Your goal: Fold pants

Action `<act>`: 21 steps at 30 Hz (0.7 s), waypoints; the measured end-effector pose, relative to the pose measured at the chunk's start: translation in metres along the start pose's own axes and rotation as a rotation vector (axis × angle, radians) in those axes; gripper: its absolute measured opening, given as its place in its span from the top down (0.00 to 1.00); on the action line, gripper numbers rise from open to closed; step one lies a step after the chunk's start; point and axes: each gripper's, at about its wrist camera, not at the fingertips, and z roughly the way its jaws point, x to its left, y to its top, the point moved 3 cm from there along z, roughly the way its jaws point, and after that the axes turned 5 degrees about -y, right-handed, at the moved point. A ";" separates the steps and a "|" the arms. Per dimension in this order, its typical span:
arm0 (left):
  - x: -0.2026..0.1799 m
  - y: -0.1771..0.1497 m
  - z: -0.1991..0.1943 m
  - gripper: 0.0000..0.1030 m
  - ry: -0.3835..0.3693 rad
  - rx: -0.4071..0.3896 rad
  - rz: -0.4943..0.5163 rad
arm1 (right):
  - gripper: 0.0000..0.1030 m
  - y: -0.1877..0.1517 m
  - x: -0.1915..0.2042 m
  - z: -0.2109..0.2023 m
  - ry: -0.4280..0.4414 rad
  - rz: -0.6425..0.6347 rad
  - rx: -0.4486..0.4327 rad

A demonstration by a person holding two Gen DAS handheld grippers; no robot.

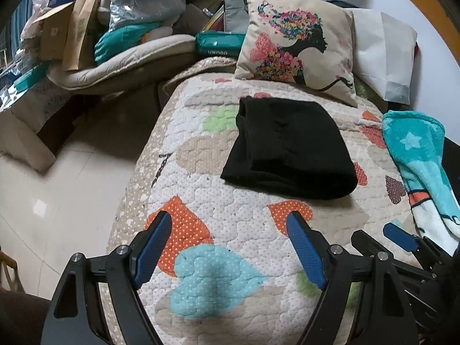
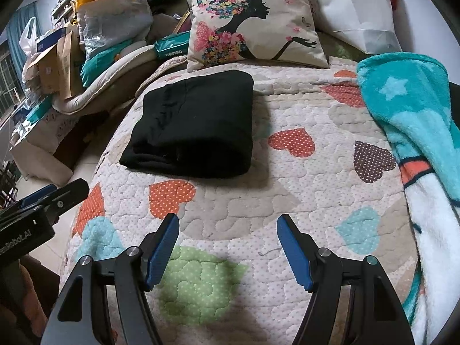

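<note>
in the left wrist view, the left tool [image 1: 230, 224] is seen with its blue-padded fingers spread wide and nothing between them, held above a quilted bedspread [image 1: 244, 230] printed with dotted hearts. the black pants [image 1: 287, 149] are found folded into a compact rectangle on the bed, well ahead of the fingertips and apart from them. just behind the pants a cushion [image 1: 299, 46] printed with a flowered silhouette is propped against a white pillow [image 1: 382, 51]. a teal fleece blanket [image 1: 417, 155] with a pale star is draped along the right edge of the bed. part of the right tool [image 1: 399, 235] is caught at the lower right, close beside the left one. boxes, bags and bedding are piled at the upper left, beyond a pale tiled floor [image 1: 57, 187].

in the right wrist view, the right tool [image 2: 228, 221] is likewise shown spread wide and empty over the bedspread [image 2: 287, 178]. the pants [image 2: 195, 126] are placed ahead and to the left, untouched, with the cushion [image 2: 253, 20] just behind them. the blanket [image 2: 408, 109] is laid along the right side. the left tool [image 2: 54, 195] is glimpsed at the left edge.
</note>
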 end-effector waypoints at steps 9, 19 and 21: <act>-0.006 0.005 -0.013 0.21 -0.030 -0.056 0.025 | 0.27 0.002 -0.002 -0.002 -0.023 -0.005 -0.019; -0.009 0.004 -0.014 0.21 -0.049 -0.054 0.023 | 0.27 0.003 -0.005 0.003 -0.028 0.000 -0.011; -0.009 0.005 -0.013 0.21 -0.051 -0.051 0.023 | 0.27 0.003 -0.005 0.004 -0.028 -0.001 -0.009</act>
